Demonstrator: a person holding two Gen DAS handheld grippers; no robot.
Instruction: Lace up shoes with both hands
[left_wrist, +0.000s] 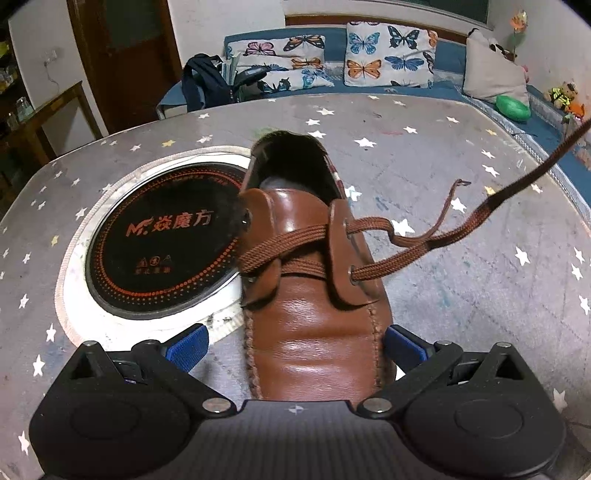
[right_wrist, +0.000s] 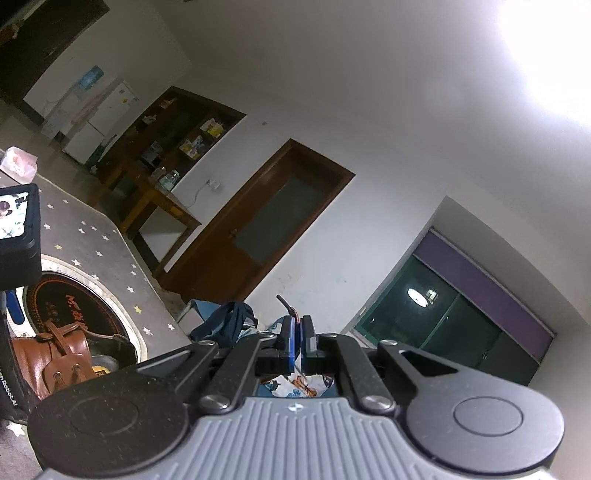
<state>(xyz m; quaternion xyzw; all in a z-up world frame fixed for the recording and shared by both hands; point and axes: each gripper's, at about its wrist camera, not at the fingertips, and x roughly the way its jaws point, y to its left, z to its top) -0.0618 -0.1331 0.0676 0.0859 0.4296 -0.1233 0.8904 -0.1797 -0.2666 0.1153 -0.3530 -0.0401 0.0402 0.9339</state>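
Shoe (left_wrist: 314, 295) lies lengthwise, toe toward left hand-held gripper (left_wrist: 295, 347).

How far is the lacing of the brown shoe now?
Done: the lace crosses the brown shoe through the lower eyelets. In hand: the right tongs are shut on the lace end, pulling it taut; the left tongs straddle the toe. Left: the top left eyelet looks empty, and no knot.

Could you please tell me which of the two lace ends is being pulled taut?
The thick lace end running off upper right, straight and taut; the thin short end curls loosely, free.
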